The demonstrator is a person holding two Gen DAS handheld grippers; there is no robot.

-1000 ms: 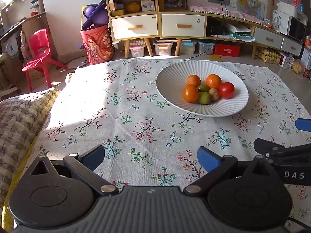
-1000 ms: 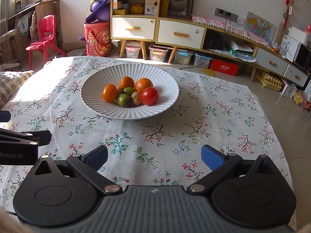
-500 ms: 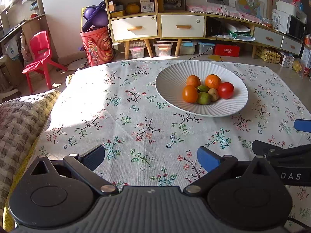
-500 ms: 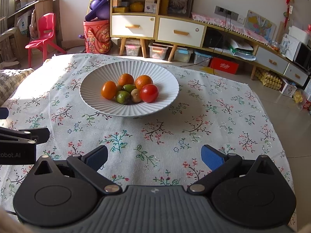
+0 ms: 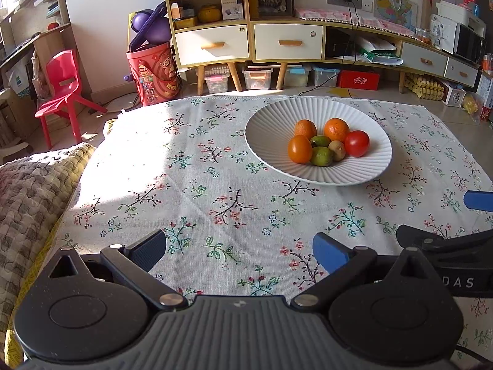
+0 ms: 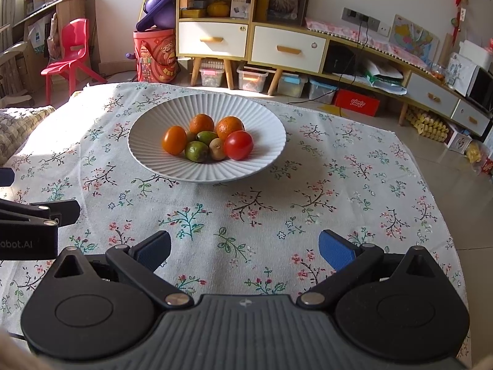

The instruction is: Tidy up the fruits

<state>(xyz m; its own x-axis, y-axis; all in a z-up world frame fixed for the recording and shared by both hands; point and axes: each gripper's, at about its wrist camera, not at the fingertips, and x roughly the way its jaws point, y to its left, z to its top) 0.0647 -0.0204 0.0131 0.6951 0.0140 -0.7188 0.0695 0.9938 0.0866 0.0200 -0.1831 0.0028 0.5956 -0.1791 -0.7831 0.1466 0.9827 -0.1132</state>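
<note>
On the white bowl (image 6: 207,166) sit all the fruits (image 6: 205,141), bunched in its middle, so they look sorted already. Left tongs (image 5: 238,249) & right tongs (image 6: 245,248) wait near the bowl's front, both wide w/ nothing held.

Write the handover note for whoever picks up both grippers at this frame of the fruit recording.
Left gripper: open, empty, low over the floral cloth.
Right gripper: open, empty, beside it.
All fruit sits bunched in the white ribbed bowl: three orange fruits, two green ones, a brownish kiwi, a red tomato. No fruit shows on the cloth.
This fits fruits already gathered, or awaiting sorting out; confirm before moving anything.
</note>
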